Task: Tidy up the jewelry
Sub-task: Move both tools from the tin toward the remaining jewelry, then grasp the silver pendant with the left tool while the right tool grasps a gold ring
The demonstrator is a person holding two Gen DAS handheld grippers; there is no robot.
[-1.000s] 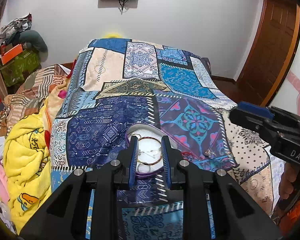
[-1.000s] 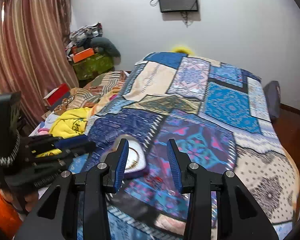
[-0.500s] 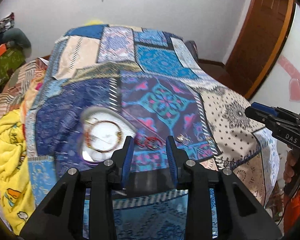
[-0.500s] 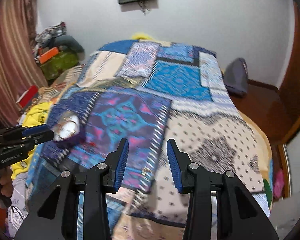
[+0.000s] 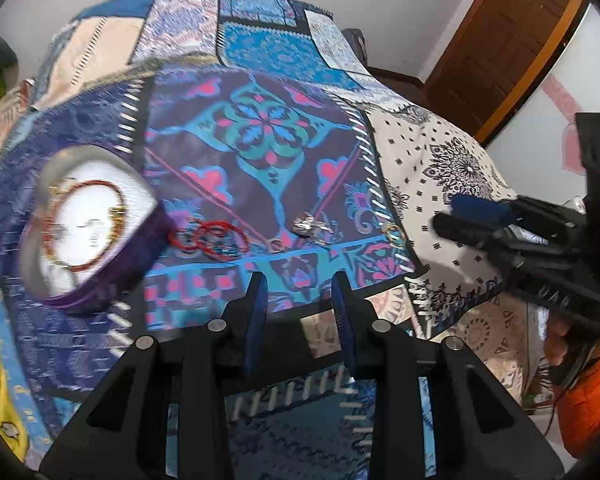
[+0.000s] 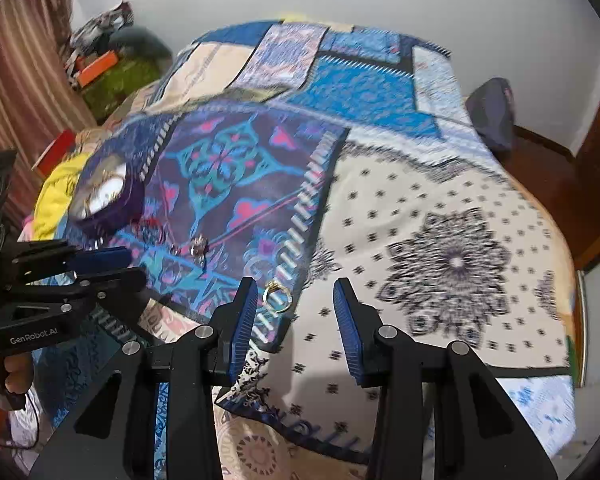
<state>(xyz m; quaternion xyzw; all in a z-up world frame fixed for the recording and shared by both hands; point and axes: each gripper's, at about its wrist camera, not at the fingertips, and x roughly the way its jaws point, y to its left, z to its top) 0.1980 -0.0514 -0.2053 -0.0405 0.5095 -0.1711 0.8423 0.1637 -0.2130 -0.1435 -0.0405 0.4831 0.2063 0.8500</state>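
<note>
A purple heart-shaped jewelry box [image 5: 88,232] with a white lining lies open on the patterned bedspread, a red bangle inside it; it also shows in the right wrist view [image 6: 106,194]. Red bangles [image 5: 216,238], a silver piece [image 5: 312,226] and a gold ring [image 5: 394,234] lie in a row to its right. My left gripper [image 5: 298,300] is open and empty, just short of the silver piece. My right gripper [image 6: 294,312] is open and empty, with the gold ring [image 6: 276,298] close to its left finger. The silver piece [image 6: 199,248] lies further left.
The bedspread [image 6: 440,240] covers the whole bed. Yellow cloth [image 6: 56,188] and piled clothes lie off the left side. A wooden door [image 5: 496,40] stands at the right. A dark cushion [image 6: 494,114] lies at the far right bed edge.
Both grippers have swung right and lower toward the loose jewelry. The left moved off the box toward the silver piece. The right came down over the gold ring.
</note>
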